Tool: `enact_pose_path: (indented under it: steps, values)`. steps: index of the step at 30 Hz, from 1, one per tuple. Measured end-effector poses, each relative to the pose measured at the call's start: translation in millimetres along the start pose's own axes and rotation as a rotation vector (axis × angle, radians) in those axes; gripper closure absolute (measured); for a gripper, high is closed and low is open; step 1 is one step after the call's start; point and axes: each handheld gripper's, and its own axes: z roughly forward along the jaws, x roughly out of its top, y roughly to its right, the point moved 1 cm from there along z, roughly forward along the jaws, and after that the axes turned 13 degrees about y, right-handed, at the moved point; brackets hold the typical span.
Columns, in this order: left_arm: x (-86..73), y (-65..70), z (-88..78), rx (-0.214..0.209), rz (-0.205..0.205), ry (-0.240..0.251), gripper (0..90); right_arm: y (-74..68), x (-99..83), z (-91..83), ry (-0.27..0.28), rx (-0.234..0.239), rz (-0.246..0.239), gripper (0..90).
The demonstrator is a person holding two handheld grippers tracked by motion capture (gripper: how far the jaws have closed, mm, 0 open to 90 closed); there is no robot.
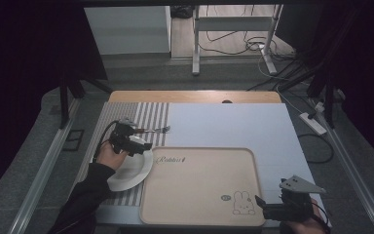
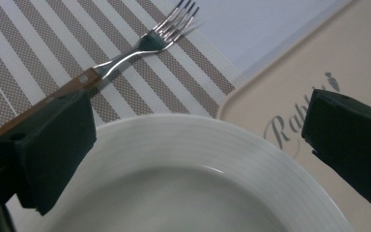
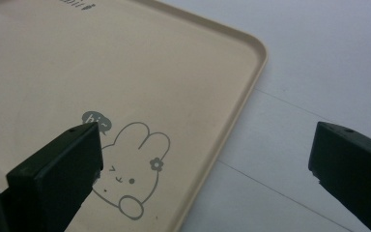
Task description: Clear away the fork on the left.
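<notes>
Left gripper [image 1: 135, 145], jaws wide, is hovering over the white plate's [image 2: 183, 183] far rim, seemingly lining up a grab, fork [image 2: 140, 48] lying just beyond; right gripper [image 1: 272, 210], also wide, is idling by the rabbit tray's [image 3: 232, 96] corner.

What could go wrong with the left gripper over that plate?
The left gripper hangs open over the plate, whose edge seems to overlap the tray rim; a clumsy grab could tip or slide it. The fork lies just beyond the plate and could get knocked.
</notes>
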Motion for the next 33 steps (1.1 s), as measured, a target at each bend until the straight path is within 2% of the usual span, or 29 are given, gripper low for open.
enact_pose_path:
  steps: [4, 10, 14, 18, 19, 20, 22, 25, 29, 30, 31, 33]
  values:
    - [4.5, -6.5, 9.3, 0.015, 0.004, -0.025, 0.0, 0.1, -0.1, 0.1, 0.0, 0.001, 0.001, 0.0]
    - [10.1, -17.7, 23.7, 0.014, -0.022, -0.048, 0.0, 0.1, -0.2, 0.2, 0.001, 0.001, 0.001, 0.0]
    - [12.9, -24.7, 31.5, 0.031, -0.012, -0.077, 0.2, 0.3, -0.3, -0.1, 0.0, 0.002, 0.003, 0.0]
    - [14.1, -33.5, 35.8, 0.045, -0.013, -0.097, 7.8, 0.3, -0.4, -0.4, 0.0, 0.003, 0.003, 0.0]
    - [14.2, -35.9, 36.1, 0.044, -0.013, -0.1, 14.8, 0.4, -0.4, -0.4, 0.001, 0.004, 0.004, 0.0]
    - [14.3, -38.2, 36.6, 0.044, -0.012, -0.106, 14.8, 0.4, -0.4, -0.4, 0.001, 0.004, 0.004, 0.0]
    - [14.6, -42.7, 37.3, 0.056, -0.004, -0.121, 20.5, 0.3, -0.5, -0.5, 0.001, 0.005, 0.004, 0.0]
    - [14.9, -50.1, 37.2, 0.069, 0.007, -0.134, 34.1, 0.3, -0.5, -0.5, 0.0, 0.005, 0.004, 0.0]
    - [16.3, -63.3, 35.3, 0.053, -0.021, -0.128, 65.1, 0.2, -0.5, -0.5, 0.0, 0.006, 0.004, 0.0]
    - [16.8, -66.4, 35.0, 0.061, -0.024, -0.13, 73.0, 0.1, -0.5, -0.5, -0.001, 0.005, 0.003, 0.0]
    - [17.2, -69.9, 34.7, 0.07, -0.026, -0.137, 87.0, 0.2, -0.5, -0.5, -0.001, 0.005, 0.002, 0.0]
    - [17.4, -77.9, 35.0, 0.088, -0.033, -0.158, 88.6, 0.2, -0.5, -0.6, -0.001, 0.006, 0.002, 0.0]
